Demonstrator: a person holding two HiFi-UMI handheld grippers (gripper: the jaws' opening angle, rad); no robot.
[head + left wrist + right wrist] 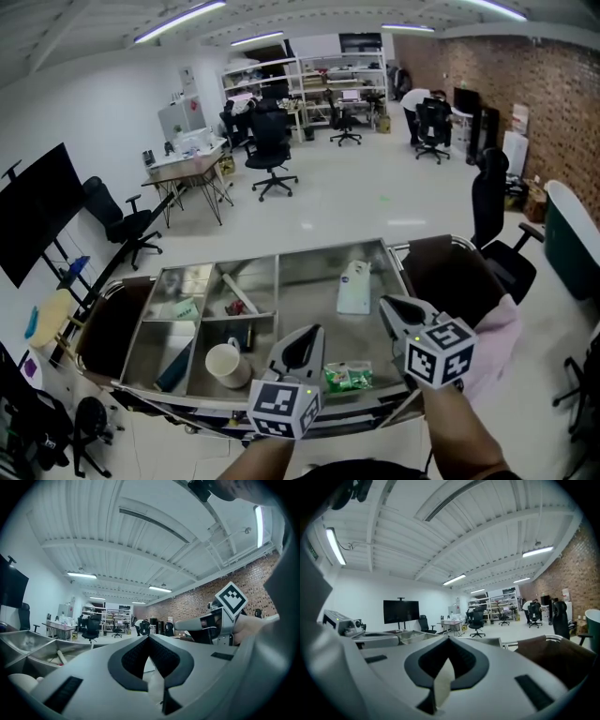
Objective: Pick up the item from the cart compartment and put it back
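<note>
Three views, taken in turn.

Head view first: looking steeply down on a steel cart (305,281) split into compartments. Left gripper (314,331) and right gripper (389,307) both poised over the near edge, above the contents and touching nothing. In the wide right-hand compartment, a white pouch (354,287) lying flat toward the far side and a green packet (348,378) at the near rim, below and between the two tools. In the smaller left-hand compartments, a white mug (225,364) and a few small odds, too small to name. No telling from here the intended item. Likeliest the pouch or the packet, being nearest the jaws.

Left gripper view next: left gripper (149,638) with jaws pressed together tip to tip, nothing between the pads. Pointed out level across the room rather than down into the cart. Right gripper (183,624) alongside at the right, likewise level.

Right gripper view last: much the same. Right gripper (449,640) closed on itself, empty, aimed out over the cart toward the far wall.

Step in hand, by judgement: the very start, before any reach, with the item not yet lifted and lying in its compartment. Next move calls for spreading one pair of jaws, tipping it downward and lowering it over the chosen item. For a flat, limp packet, best to come in low enough to pinch an edge rather than skate across the steel floor.
</note>
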